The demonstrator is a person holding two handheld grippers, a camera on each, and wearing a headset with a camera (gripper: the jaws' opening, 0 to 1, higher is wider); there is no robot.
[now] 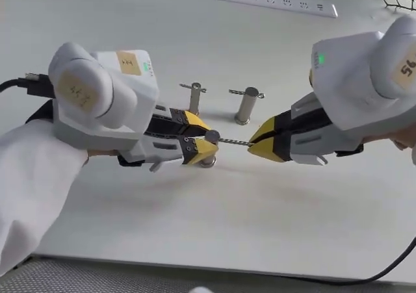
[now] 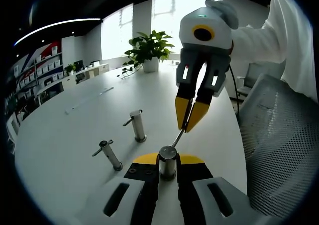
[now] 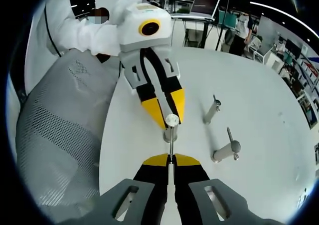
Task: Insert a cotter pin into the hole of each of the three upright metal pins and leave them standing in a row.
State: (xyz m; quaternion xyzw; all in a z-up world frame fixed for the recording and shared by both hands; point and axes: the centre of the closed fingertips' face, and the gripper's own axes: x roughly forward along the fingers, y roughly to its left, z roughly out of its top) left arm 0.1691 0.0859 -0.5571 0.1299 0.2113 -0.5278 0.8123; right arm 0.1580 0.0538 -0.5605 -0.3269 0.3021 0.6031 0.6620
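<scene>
White tabletop (image 1: 214, 234), with both grippers meeting at the nearest metal pin (image 1: 211, 137).
The left gripper (image 1: 203, 141) clamps that upright pin between its yellow tips. A cotter pin (image 1: 234, 141) reaches the pin's top, pinched in the closed right gripper (image 1: 259, 142). Behind them, the rear-left pin (image 1: 194, 98) and rear-right pin (image 1: 247, 104) each carry a cotter.

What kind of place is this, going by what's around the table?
Probably an open-plan office or showroom: a long white table with a potted plant, a mesh office chair beside it, and shelving along the wall.
</scene>
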